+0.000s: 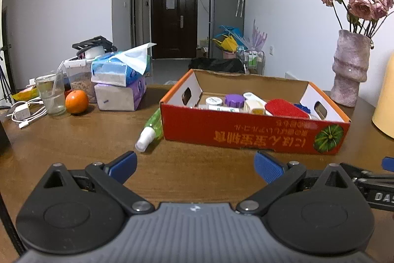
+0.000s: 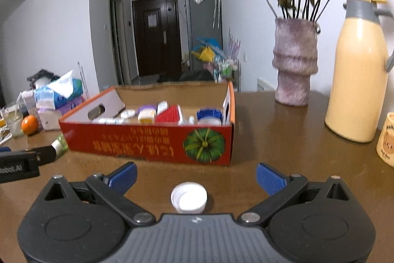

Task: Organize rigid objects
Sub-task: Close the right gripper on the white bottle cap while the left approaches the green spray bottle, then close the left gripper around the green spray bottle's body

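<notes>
A red cardboard box (image 1: 256, 132) stands on the brown table and holds several small items: a purple cap (image 1: 233, 100), white bottles and a red brush (image 1: 287, 109). The box also shows in the right wrist view (image 2: 147, 144). A green spray bottle (image 1: 150, 130) with a white cap lies on the table against the box's left end. My left gripper (image 1: 195, 164) is open and empty, in front of the box. My right gripper (image 2: 195, 175) is open, with a white bottle cap (image 2: 189, 197) lying on the table between its fingers, close to the body.
Left of the box are stacked tissue packs (image 1: 120, 80), an orange (image 1: 76, 101), a glass with a straw (image 1: 50, 95) and white cables (image 1: 27, 115). Right of it stand a pink vase of roses (image 2: 294, 65), a cream thermos jug (image 2: 357, 75) and a mug (image 2: 386, 142).
</notes>
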`<state>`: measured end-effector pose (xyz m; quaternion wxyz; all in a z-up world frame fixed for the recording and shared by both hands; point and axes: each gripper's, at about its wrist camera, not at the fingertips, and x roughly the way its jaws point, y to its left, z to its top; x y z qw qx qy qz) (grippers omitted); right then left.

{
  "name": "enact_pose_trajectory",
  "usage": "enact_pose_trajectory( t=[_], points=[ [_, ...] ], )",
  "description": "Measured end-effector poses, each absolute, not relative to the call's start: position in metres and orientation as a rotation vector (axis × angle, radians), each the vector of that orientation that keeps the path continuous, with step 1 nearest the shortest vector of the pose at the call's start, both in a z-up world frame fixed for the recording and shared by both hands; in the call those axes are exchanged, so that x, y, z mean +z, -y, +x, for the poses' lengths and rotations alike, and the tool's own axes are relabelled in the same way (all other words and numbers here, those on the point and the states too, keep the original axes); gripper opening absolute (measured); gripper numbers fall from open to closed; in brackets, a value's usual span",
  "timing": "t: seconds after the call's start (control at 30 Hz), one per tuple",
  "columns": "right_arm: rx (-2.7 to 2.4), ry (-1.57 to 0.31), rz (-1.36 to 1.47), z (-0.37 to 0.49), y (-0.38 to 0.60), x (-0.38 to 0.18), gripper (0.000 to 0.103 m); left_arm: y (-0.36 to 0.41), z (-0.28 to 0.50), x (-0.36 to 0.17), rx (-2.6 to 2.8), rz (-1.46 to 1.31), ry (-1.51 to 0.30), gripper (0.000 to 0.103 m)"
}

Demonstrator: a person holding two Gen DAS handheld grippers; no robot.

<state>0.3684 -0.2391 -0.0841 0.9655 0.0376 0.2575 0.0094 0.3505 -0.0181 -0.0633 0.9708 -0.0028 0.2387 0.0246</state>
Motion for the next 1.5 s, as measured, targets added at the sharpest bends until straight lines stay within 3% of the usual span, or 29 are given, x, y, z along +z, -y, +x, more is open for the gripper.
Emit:
enact_pose_trajectory(
  t=[0.2,0.4,0.57,0.7,1.5],
  points=[
    [0.004,-0.610,0.036,0.376,0.235,-0.101,0.092,0.014,0.343,-0.067,0.050,-0.011,-0.502,0.103],
    [0.002,-0.669,0.022,0.390,0.230,-0.114,0.075,0.013,0.345,-0.071,0.046,-0.013,-0.519,0.103],
    [0.002,-0.685,0.038,0.402,0.229,-0.117,0.070,0.010,0.347,-0.072,0.045,-0.025,-0.529,0.103],
    [0.017,-0.686,0.020,0.405,0.224,-0.118,0.039,0.008,0.349,-0.072,0.046,-0.033,-0.537,0.103],
    [-0.181,-0.576,0.145,0.402,0.271,-0.105,0.039,-0.058,0.426,-0.077,0.152,-0.017,-0.562,0.103]
  ],
)
